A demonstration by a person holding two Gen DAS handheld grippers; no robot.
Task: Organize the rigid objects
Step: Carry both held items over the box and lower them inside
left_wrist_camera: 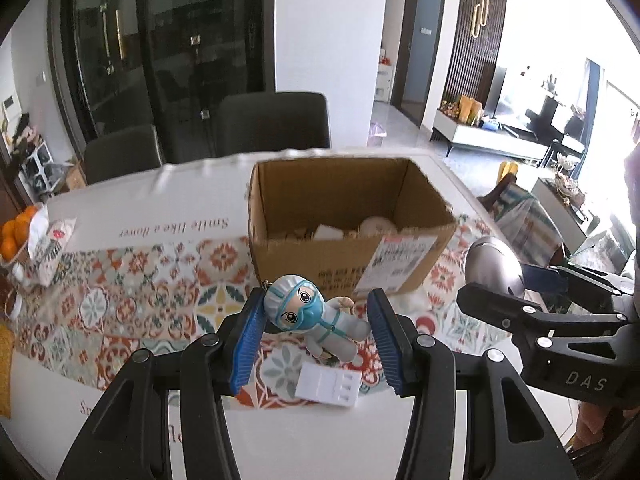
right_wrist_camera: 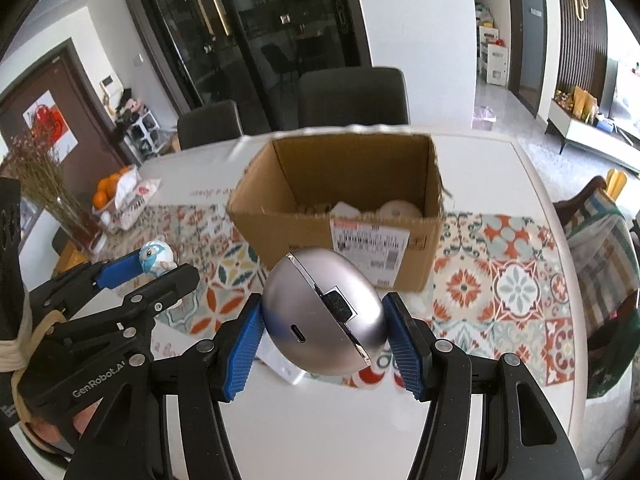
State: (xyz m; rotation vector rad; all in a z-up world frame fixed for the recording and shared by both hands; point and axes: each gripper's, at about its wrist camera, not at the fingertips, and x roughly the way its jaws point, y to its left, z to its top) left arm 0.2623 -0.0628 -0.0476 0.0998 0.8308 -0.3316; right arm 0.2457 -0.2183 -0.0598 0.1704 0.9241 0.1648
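Over patterned tablecloth (left_wrist_camera: 132,300), left fingers (left_wrist_camera: 256,332) pinch tilted figurine (left_wrist_camera: 316,320); right fingers (right_wrist_camera: 404,352) pinch mouse (right_wrist_camera: 324,316).

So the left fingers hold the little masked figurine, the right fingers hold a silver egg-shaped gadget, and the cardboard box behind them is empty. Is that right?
Not quite: the cardboard box is not empty. The right wrist view shows pale items lying in its bottom. The rest stands: the left gripper holds the figurine, and the right gripper holds the silver gadget.

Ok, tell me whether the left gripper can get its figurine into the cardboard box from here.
Probably yes. The left gripper holds the figurine clear of the table, the cardboard box stands open-topped straight ahead, and nothing lies between. The right gripper with its silver mouse is off to the side.
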